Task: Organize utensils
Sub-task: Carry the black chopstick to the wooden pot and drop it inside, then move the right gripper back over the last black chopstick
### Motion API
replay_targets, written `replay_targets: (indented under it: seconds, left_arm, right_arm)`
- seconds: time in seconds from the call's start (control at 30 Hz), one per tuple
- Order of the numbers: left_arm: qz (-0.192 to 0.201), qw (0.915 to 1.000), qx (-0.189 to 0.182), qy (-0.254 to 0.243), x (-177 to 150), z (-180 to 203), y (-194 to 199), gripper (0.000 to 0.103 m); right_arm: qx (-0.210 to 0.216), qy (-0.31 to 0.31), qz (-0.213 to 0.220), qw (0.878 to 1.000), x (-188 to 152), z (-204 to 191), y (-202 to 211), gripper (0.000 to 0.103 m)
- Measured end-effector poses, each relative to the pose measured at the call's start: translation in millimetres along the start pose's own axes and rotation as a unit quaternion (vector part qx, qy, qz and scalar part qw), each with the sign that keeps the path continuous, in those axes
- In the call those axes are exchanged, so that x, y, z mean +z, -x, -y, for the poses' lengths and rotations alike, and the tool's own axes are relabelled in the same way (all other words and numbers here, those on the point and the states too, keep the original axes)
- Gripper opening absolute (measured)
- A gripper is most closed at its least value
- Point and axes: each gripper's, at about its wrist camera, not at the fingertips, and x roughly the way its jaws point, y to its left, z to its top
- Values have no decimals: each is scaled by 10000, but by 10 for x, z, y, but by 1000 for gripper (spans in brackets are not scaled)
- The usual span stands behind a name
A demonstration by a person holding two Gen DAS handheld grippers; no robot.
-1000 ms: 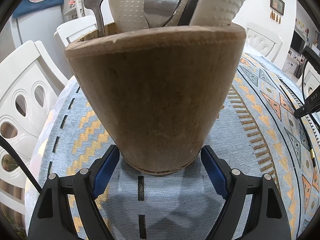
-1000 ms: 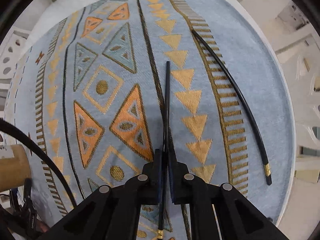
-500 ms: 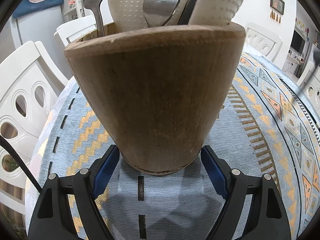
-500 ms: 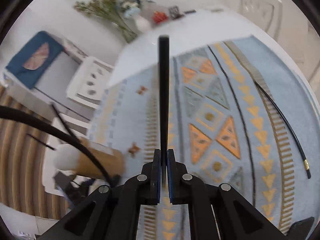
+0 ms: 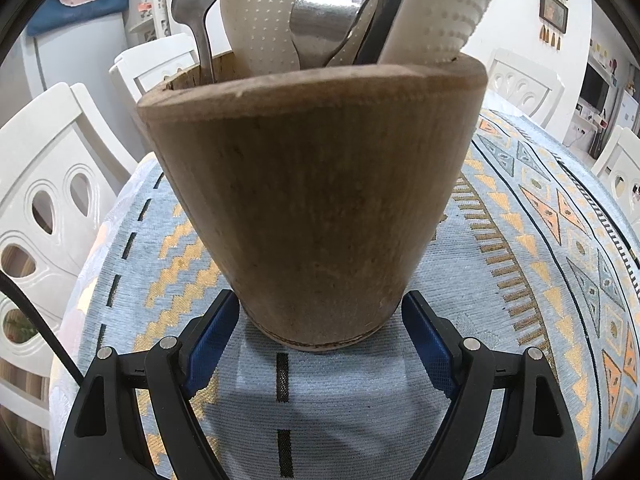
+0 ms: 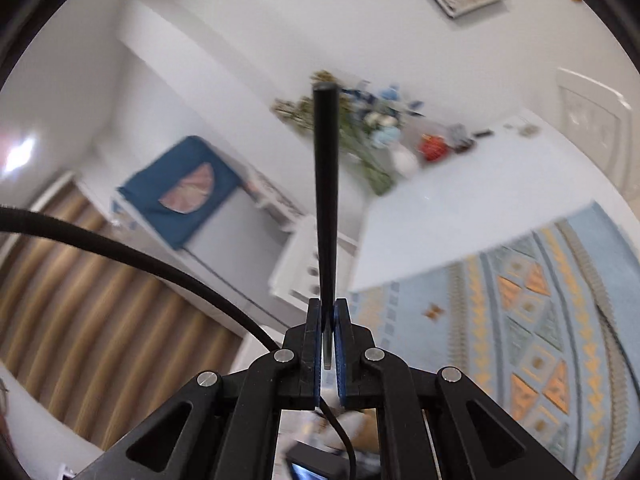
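The left hand-held gripper (image 5: 320, 328) pinches the wooden holder (image 5: 316, 200) near its base, one blue pad (image 5: 212, 340) touching at 8 o'clock and the other at 4 o'clock. The holder stands upright on the patterned cloth (image 5: 540, 240) of the worktop. Out of its top, at 12 o'clock, rise a spoon (image 5: 200, 4), a fork (image 5: 332, 16), a dark thin piece and two white dotted utensils (image 5: 260, 12). White chairs (image 5: 52, 184) stand around the worktop at 9 o'clock.

The right hand-held gripper (image 6: 328, 328) is pressed together on a black chopstick (image 6: 326, 184). The chopstick points straight up toward 12 o'clock in this view, in the air, with the room behind it. The cloth (image 6: 540, 300) lies at 4 o'clock, flowers (image 6: 360, 128) at 1 o'clock, and a black cable (image 6: 120, 248) curves in from 9 o'clock
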Motion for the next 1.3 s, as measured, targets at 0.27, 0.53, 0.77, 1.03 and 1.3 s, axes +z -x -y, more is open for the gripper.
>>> replay_targets:
  seconds: [0.27, 0.53, 0.77, 1.03, 1.3]
  left_arm:
    - [61, 10000, 7, 30, -16, 3, 42, 83]
    - [115, 9999, 12, 51, -14, -5, 66, 83]
    - [217, 9997, 57, 8, -29, 21, 107, 82]
    - [233, 9997, 89, -11, -46, 53, 117, 82]
    - [212, 9997, 81, -7, -43, 51, 112, 82]
  right_arm:
    - [-14, 533, -661, 9964, -207, -416, -530, 5]
    - [-730, 837, -1440, 9833, -670, -341, -974, 5]
    - [-1011, 1278, -1634, 9730, -857, -381, -1146, 5]
    - [-1156, 1543, -1651, 9672, -913, -464, -1181, 5]
    - [-1075, 1320, -2204, 9604, -924, -418, -1331, 12]
